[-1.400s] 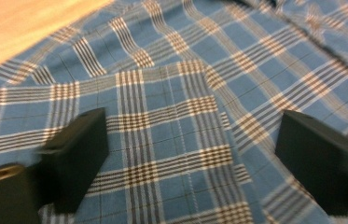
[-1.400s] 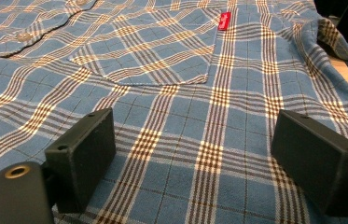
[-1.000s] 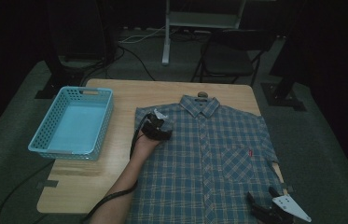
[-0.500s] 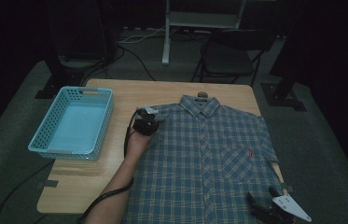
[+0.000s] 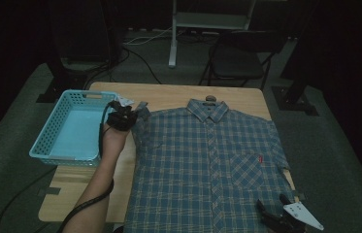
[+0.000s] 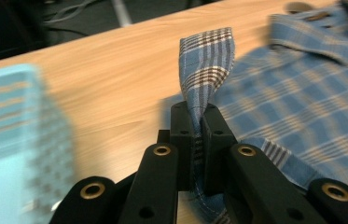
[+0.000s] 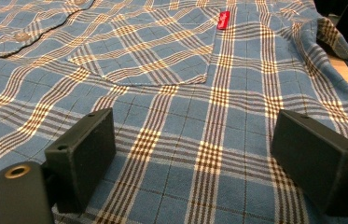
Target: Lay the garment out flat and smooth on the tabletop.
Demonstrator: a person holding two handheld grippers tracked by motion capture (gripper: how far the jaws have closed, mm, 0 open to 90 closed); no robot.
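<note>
While your left gripper (image 5: 129,115) has the sleeve (image 6: 207,60) clamped flat between its pads, treat this moment as the start of a fold and work through the entries below, each placed against the shirt (image 5: 207,170).

Item: shirt. Blue plaid, short-sleeved, laid front up and buttoned on the wooden table (image 5: 169,94), collar toward the far edge. A chest pocket with a small red tag (image 7: 223,19) sits on the side of your right hand.

Item: left gripper. At the shirt's left shoulder corner, jaws together on a strip of sleeve fabric that stands up out of the pads. The bite looks narrow, so keep the squeeze steady and move slowly.

Item: right gripper (image 7: 195,163). Over the shirt's lower hem on the pocket side, jaws wide apart above the cloth, holding nothing. You could set it down on the hem to pin the body as you pull.

Item: basket (image 5: 55,131). Light blue, empty, on the table just left of the shirt's left shoulder, close beside your left hand. Mind its rim and the trailing cable.

Handling note: judging from the lifted sleeve, carry it up and over toward the button line, low enough that the shoulder seam does not drag the body askew, and lay it flat before you let go.
</note>
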